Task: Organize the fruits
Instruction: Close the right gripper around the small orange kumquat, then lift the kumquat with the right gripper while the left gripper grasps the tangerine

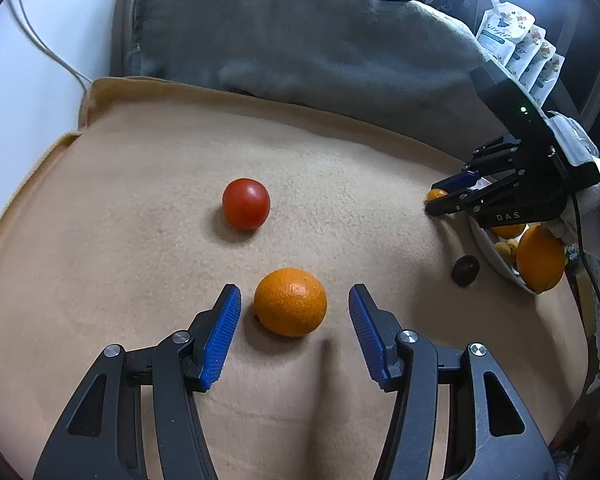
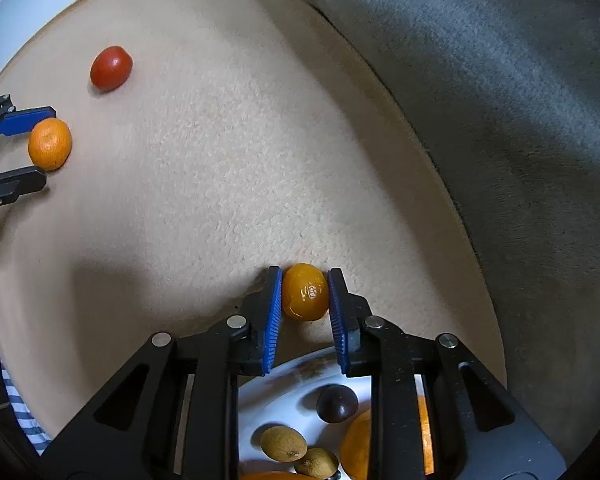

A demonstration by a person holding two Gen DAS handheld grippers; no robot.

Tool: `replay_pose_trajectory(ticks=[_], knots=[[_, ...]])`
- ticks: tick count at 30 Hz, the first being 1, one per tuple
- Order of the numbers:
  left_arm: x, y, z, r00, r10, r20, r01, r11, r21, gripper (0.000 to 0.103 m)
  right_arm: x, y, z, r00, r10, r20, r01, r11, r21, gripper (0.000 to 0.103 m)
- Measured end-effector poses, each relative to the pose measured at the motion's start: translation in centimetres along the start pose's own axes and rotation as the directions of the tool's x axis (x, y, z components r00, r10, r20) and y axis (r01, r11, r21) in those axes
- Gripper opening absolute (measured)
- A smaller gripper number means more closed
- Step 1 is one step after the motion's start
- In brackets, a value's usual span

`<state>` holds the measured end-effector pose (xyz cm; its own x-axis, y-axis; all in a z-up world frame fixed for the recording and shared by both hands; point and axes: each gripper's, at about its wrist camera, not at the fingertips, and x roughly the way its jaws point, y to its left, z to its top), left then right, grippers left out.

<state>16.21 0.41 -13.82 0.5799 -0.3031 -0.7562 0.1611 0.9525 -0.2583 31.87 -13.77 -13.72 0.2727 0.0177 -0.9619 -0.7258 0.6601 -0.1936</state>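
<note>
An orange (image 1: pixel 290 302) lies on the beige blanket (image 1: pixel 140 184), between the open blue-padded fingers of my left gripper (image 1: pixel 294 302), not touched. A red tomato (image 1: pixel 246 203) lies just beyond it. In the right wrist view my right gripper (image 2: pixel 305 294) is shut on a small glossy orange fruit (image 2: pixel 304 297) on the blanket, just past the rim of a white plate (image 2: pixel 284 380). The plate holds a dark round fruit (image 2: pixel 337 403), brown longans (image 2: pixel 283 443) and an orange (image 2: pixel 358 446). The orange (image 2: pixel 50 143) and tomato (image 2: pixel 111 68) show far left.
A grey blanket (image 1: pixel 300 32) is heaped behind the beige one. White pouches (image 1: pixel 520 52) stand at the back right. In the left wrist view a dark fruit (image 1: pixel 465 270) sits by the plate (image 1: pixel 496 258). A wall and cable (image 1: pixel 48 48) are at the left.
</note>
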Motion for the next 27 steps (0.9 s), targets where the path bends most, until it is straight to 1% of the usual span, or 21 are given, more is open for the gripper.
replay_pose_trajectory(ticks=[1,3,6,11,13,18,23,27], knots=[[0.1,0.0,0.0,1.0,0.001,-0.002,-0.001,1.0,0.002,0.051,-0.2,0.0,0.1,1.0,-0.003,0.008,0.003,1.0,0.006,0.023],[0.5,0.1,0.1,1.0,0.006,-0.013,-0.006,1.0,0.005,0.04,-0.6,-0.4,0.1,1.0,-0.002,0.021,0.001,1.0,0.015,0.023],[0.9,0.1,-0.1,1.0,0.013,-0.026,-0.013,1.0,0.007,0.037,-1.1,-0.5,0.1,0.999,0.0,0.041,-0.001,1.0,0.027,0.023],[0.8,0.1,-0.2,1.0,0.018,-0.021,-0.018,1.0,0.008,0.035,-2.1,-0.4,-0.2,0.997,0.007,0.073,-0.01,0.999,0.041,0.023],[0.6,-0.1,-0.2,1.0,0.021,-0.016,-0.021,1.0,0.008,0.035,-2.6,-0.9,-1.4,0.996,0.008,0.086,-0.012,0.999,0.045,0.023],[-0.2,-0.7,0.0,1.0,0.01,0.004,-0.01,1.0,0.01,0.035,-5.0,-1.3,-2.8,0.991,0.01,0.132,-0.019,0.998,0.067,0.023],[-1.4,-1.9,0.4,0.999,-0.008,0.034,0.007,1.0,0.027,0.035,-7.6,-1.9,-3.8,0.982,0.012,0.19,-0.032,0.994,0.102,0.023],[-2.0,-3.3,0.9,0.998,-0.028,0.056,0.025,0.998,0.049,0.035,-9.4,-2.9,-6.1,0.97,0.012,0.242,-0.047,0.989,0.138,0.023]])
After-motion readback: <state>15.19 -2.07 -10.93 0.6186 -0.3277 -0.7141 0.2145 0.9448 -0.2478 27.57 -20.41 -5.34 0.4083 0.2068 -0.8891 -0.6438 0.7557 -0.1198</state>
